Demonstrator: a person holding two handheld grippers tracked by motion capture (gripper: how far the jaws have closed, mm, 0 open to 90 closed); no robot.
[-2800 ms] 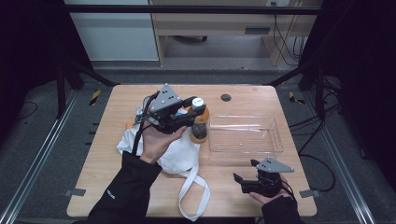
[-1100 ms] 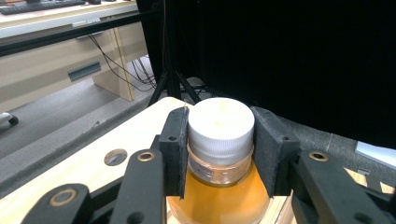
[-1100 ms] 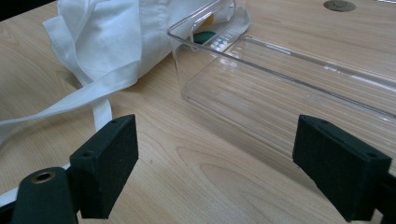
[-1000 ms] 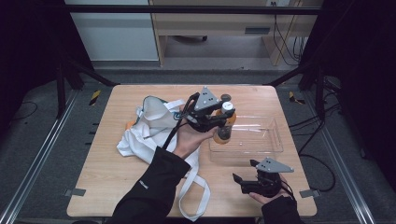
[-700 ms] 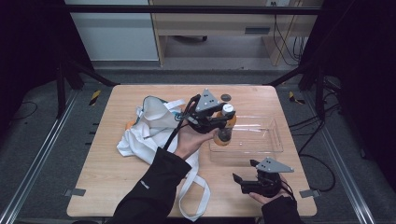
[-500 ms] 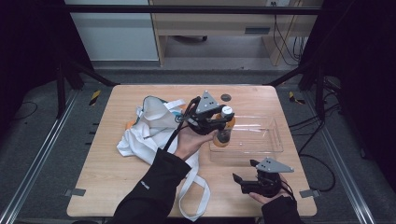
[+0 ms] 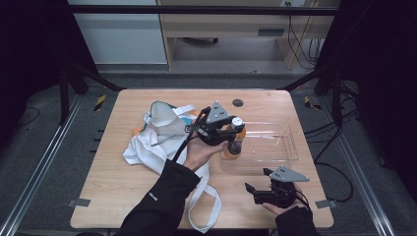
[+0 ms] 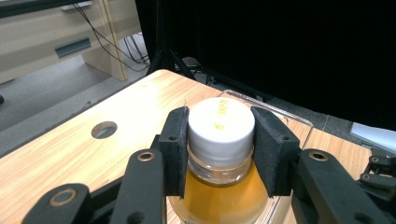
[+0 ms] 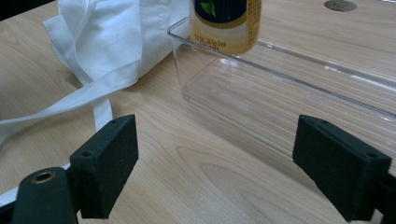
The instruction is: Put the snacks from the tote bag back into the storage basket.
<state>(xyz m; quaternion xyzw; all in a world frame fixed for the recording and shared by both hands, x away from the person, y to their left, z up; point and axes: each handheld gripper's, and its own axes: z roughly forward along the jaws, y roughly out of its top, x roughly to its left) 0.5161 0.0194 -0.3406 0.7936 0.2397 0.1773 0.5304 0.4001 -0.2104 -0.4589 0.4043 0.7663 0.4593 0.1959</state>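
A bottle of amber drink (image 8: 219,200) with a white cap (image 8: 220,122) stands upright in my left gripper (image 7: 231,129), whose black pads (image 8: 176,140) press on the cap and neck from both sides. In the high view the bottle (image 7: 234,147) is at the left end of the clear plastic tray (image 7: 275,147). In the right gripper view its base (image 9: 226,28) sits below the tray's rim (image 9: 289,60); whether it touches the floor I cannot tell. My right gripper (image 7: 256,179) rests near the table's front edge, jaws wide open, nothing between them.
A crumpled white tote bag (image 7: 157,137) lies left of the tray, its straps (image 7: 201,206) trailing toward the front edge. A small round hole (image 7: 238,103) marks the table behind the tray. A desk and cables stand beyond the far edge.
My left gripper has carried the bottle from above the bag rightward to the tray's left end and sunk lower with it. The right gripper has stayed in place.
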